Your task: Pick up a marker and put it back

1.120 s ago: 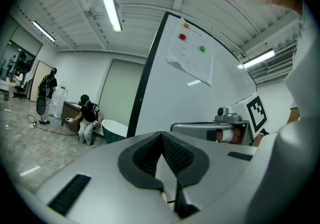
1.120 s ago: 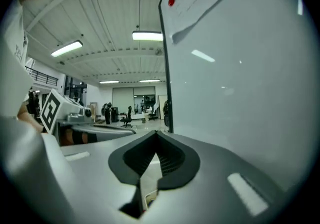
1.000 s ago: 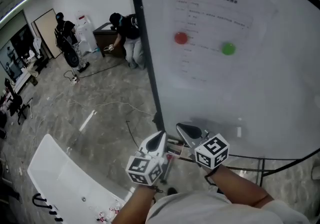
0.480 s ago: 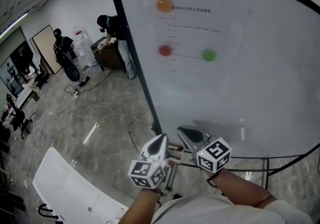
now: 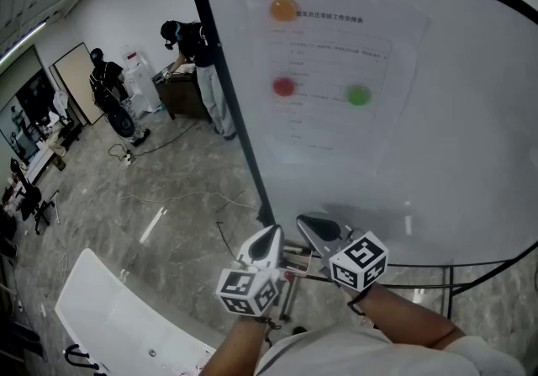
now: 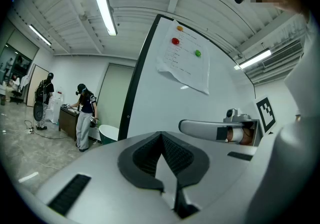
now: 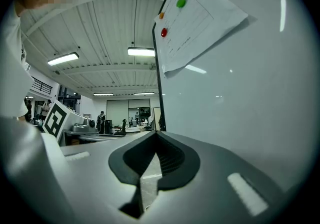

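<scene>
Where the lower edge of the whiteboard (image 5: 437, 164) meets its stand, the left gripper (image 5: 270, 233) and the right gripper (image 5: 312, 222) hang side by side, tips toward the board. Each has its jaws pressed together with nothing between them. Between the two, low by the board's ledge, lies what looks like the marker (image 5: 296, 263): a short pale barrel with a red end, mostly hidden and too small to tell more. Higher up, a paper sheet (image 5: 336, 63) carries an orange magnet (image 5: 284, 9), a red magnet (image 5: 284, 87) and a green magnet (image 5: 359, 96).
</scene>
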Motion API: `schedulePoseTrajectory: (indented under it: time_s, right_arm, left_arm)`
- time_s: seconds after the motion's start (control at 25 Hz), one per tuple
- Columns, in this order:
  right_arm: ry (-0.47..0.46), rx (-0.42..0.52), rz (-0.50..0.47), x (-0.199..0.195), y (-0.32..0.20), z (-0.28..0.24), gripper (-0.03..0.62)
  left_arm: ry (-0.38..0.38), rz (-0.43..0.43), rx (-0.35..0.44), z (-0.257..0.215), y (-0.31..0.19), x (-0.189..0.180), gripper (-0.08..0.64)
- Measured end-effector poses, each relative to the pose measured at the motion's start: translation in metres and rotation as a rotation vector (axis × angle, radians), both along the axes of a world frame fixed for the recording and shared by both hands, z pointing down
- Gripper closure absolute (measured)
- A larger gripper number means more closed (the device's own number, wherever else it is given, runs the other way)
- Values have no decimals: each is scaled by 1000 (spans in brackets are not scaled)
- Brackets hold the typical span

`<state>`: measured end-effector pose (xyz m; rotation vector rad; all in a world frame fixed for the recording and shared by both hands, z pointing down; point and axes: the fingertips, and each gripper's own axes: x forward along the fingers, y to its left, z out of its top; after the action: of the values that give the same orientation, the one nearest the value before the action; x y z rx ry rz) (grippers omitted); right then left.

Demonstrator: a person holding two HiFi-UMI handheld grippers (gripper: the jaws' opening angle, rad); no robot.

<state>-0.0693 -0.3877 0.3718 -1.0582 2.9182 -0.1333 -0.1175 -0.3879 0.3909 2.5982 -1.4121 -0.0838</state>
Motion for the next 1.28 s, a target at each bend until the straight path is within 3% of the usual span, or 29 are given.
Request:
schedulePoseTrajectory:
  time_s: [1.28]
  right_arm:
    - [1, -15, -15, -1, -9, -1, 591]
  left_arm:
    - [7, -11, -6, 2, -9, -5, 558]
